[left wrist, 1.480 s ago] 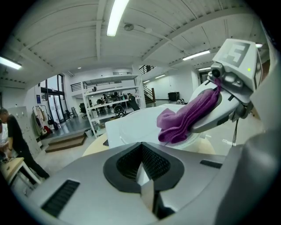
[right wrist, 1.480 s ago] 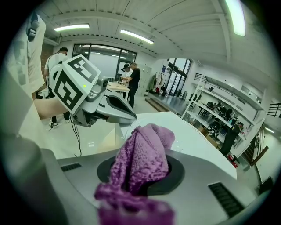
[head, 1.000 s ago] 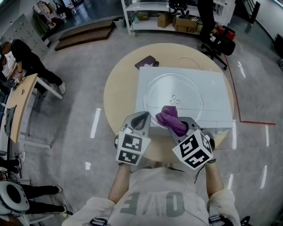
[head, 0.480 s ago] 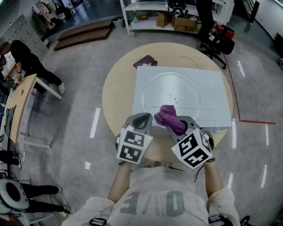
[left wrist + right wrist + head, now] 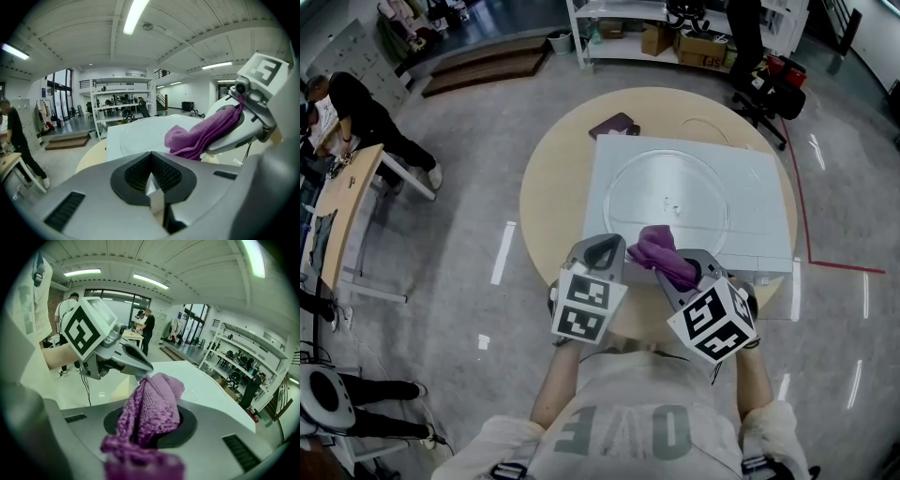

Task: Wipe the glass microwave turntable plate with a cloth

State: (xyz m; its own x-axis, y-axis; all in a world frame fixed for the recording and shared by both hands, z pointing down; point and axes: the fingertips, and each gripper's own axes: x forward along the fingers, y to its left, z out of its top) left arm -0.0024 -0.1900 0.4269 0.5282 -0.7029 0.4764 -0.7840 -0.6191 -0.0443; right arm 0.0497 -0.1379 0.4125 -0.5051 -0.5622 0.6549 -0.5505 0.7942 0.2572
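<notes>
Right gripper (image 5: 677,270) is clamped on a purple cloth (image 5: 659,246), with the knitted fabric bunched between its jaws and spilling out ahead of them. The free end of the cloth hangs over the near rim of the round glass plate (image 5: 637,187), though whether it presses on the glass is hard to tell. The plate lies flat on top of a white microwave (image 5: 755,220), which stands on a round wooden table (image 5: 551,197). Most of the plate is uncovered, with a small raised hub at its centre.

The left gripper (image 5: 602,251) sits just beside the right one, at the near left edge of the microwave. Its jaws are together with nothing between them (its own view shows the ribbed pads meeting at the tips). It is close to the cloth but apart from it.

A dark flat case (image 5: 614,125) lies on the table at the far left corner of the microwave. A person (image 5: 358,105) leans over a desk well off to the left.
</notes>
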